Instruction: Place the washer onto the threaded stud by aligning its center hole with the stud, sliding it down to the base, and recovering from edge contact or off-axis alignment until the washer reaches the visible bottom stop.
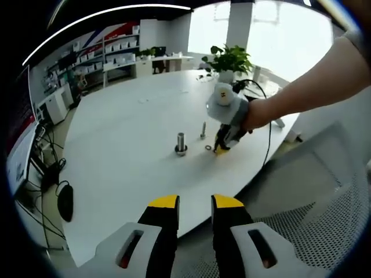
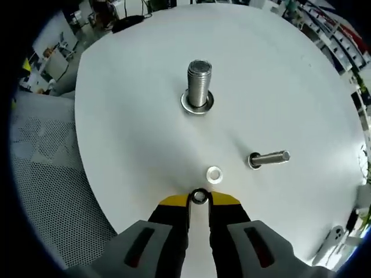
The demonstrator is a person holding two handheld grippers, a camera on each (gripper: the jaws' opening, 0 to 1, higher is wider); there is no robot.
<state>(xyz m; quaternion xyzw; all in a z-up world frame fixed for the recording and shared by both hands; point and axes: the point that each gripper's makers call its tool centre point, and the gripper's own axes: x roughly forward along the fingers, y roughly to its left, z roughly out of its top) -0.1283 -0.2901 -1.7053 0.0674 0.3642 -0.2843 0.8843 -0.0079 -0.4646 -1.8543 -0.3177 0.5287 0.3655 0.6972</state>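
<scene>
The right gripper is pinching a washer between nearly closed jaws. The left gripper is waiting slightly open, holding nothing, above the white table.

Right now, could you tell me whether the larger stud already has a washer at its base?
Yes: in the right gripper view a washer rings the foot of the larger threaded stud.
</scene>
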